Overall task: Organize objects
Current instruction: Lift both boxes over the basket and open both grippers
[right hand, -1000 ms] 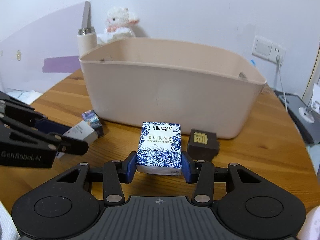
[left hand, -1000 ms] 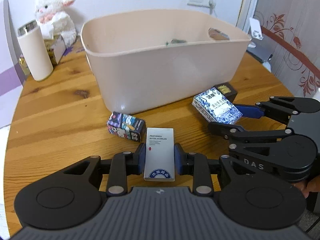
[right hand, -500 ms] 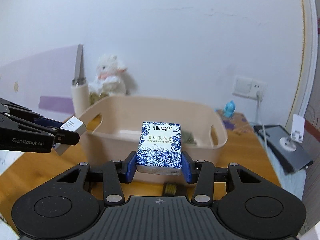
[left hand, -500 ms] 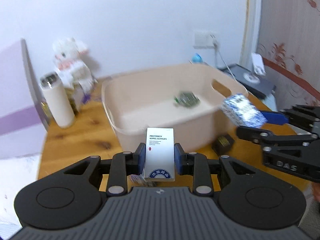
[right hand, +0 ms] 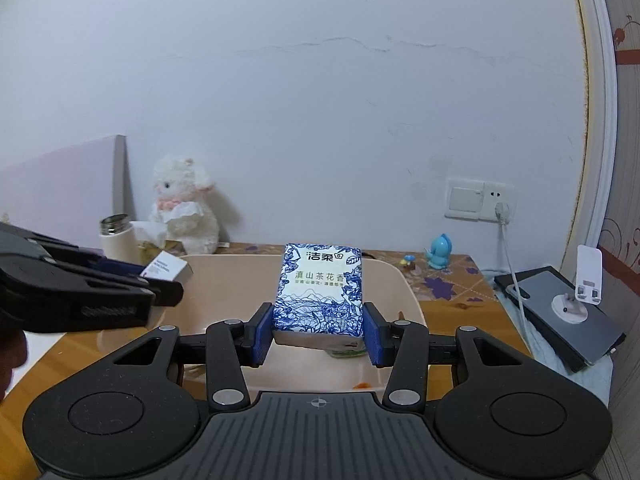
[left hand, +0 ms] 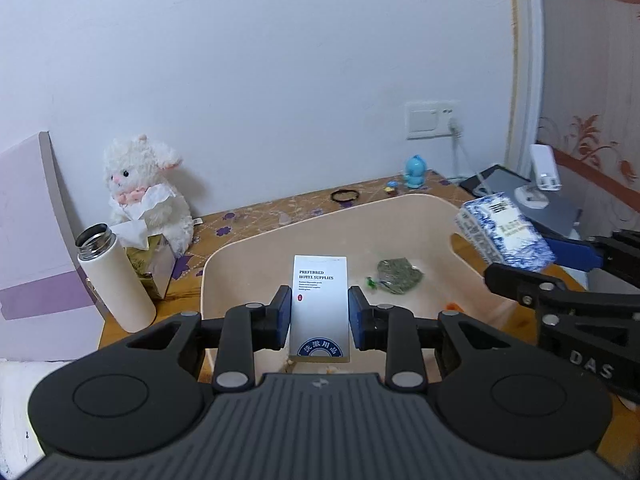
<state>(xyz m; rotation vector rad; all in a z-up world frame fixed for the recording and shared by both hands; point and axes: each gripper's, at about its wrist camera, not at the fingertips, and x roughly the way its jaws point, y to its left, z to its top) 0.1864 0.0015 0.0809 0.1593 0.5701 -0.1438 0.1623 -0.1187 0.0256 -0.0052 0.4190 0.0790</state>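
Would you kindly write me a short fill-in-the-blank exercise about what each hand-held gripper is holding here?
1. The left hand-held gripper is shut on a white ____ printed "Preferred Hotel Supplies".
2. The right hand-held gripper is shut on a tissue pack patterned white and ____.
3. Both items are held above the beige ____.
4. The plush toy beside the flask is ____.

Missing words: box; blue; tub; white

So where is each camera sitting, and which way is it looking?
Left wrist: rides the left gripper, looks forward over the beige bin toward the wall; own fingers clamp the white hotel box.
Right wrist: rides the right gripper, faces the same wall; own fingers clamp the blue tissue pack.
Both share: bin, plush lamb, and each other's gripper.
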